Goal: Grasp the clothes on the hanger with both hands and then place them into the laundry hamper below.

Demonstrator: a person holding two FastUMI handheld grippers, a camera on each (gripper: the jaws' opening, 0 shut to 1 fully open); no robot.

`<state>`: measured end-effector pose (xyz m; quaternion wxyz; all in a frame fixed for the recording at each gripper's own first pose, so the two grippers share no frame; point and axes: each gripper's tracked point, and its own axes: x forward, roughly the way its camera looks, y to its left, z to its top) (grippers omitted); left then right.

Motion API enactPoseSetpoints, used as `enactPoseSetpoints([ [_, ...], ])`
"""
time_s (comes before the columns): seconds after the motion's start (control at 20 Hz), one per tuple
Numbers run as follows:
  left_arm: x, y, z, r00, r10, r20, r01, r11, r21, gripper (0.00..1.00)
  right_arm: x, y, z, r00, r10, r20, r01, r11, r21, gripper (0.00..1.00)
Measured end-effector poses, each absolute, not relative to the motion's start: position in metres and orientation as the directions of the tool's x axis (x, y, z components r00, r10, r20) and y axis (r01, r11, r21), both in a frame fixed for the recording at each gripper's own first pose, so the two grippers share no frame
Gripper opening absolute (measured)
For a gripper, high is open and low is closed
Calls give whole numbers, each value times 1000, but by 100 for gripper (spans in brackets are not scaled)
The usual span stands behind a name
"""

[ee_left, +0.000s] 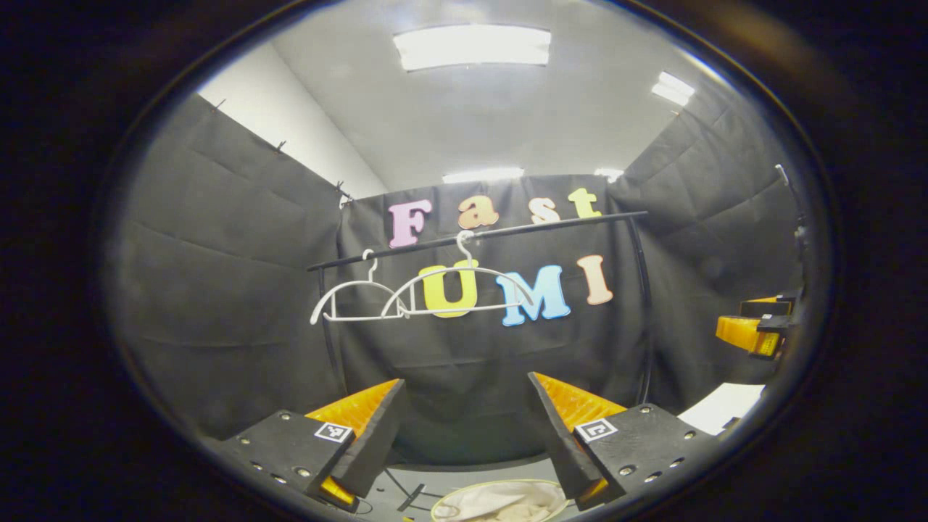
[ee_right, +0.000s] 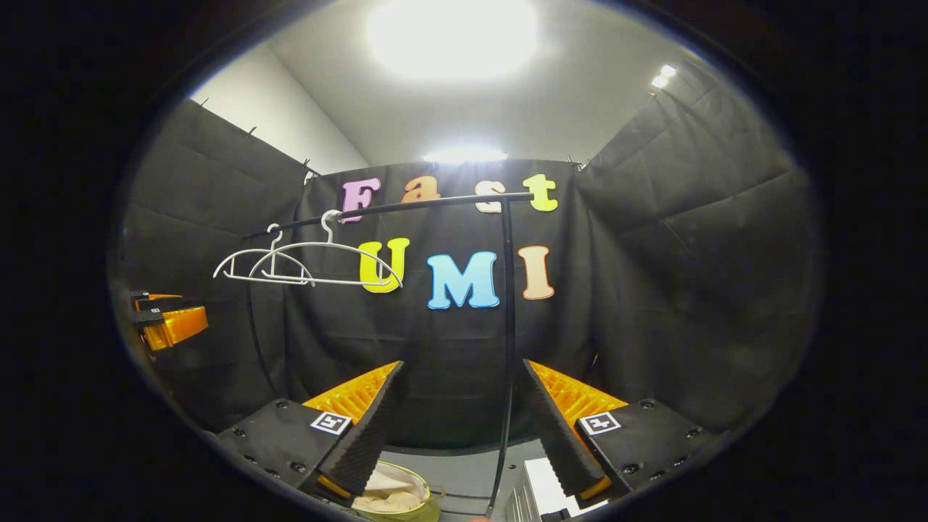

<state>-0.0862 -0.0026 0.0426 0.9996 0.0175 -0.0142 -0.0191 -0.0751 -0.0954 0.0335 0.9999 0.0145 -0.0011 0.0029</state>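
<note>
Two bare white hangers (ee_left: 406, 293) (ee_right: 304, 261) hang on a black rail (ee_left: 478, 235) (ee_right: 406, 206), with no garment on them. Below, pale cloth lies inside a round laundry hamper (ee_left: 500, 502) (ee_right: 395, 496) on the floor. My left gripper (ee_left: 464, 391) is open, held low in front of the rack with nothing between its fingers. My right gripper (ee_right: 460, 377) is open too, near the rack's right upright (ee_right: 506, 326). The right gripper (ee_left: 754, 330) also appears at the right edge of the left gripper view, and the left gripper (ee_right: 167, 319) at the left edge of the right gripper view.
Black cloth walls (ee_left: 217, 290) close the booth on three sides. The rack's curved black uprights (ee_left: 641, 312) stand at both ends of the rail. A white slatted thing (ee_right: 540, 493) sits on the grey floor by the right upright, and a white sheet (ee_left: 725, 406) lies at the right.
</note>
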Motion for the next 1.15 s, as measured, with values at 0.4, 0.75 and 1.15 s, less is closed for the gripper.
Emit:
enactPoseSetpoints([
  [0.4,-88,3,42,999,-32,23,31,999,34,95,-71,-89,39,1000,12,23,-12,1000,23,98],
  [0.75,-86,6,44,999,-26,29,25,999,39,95,-64,-86,42,999,8,32,-9,1000,26,98],
  [1.15,-77,8,45,999,-22,49,21,999,32,95,-55,-81,42,999,18,44,-18,1000,9,98],
])
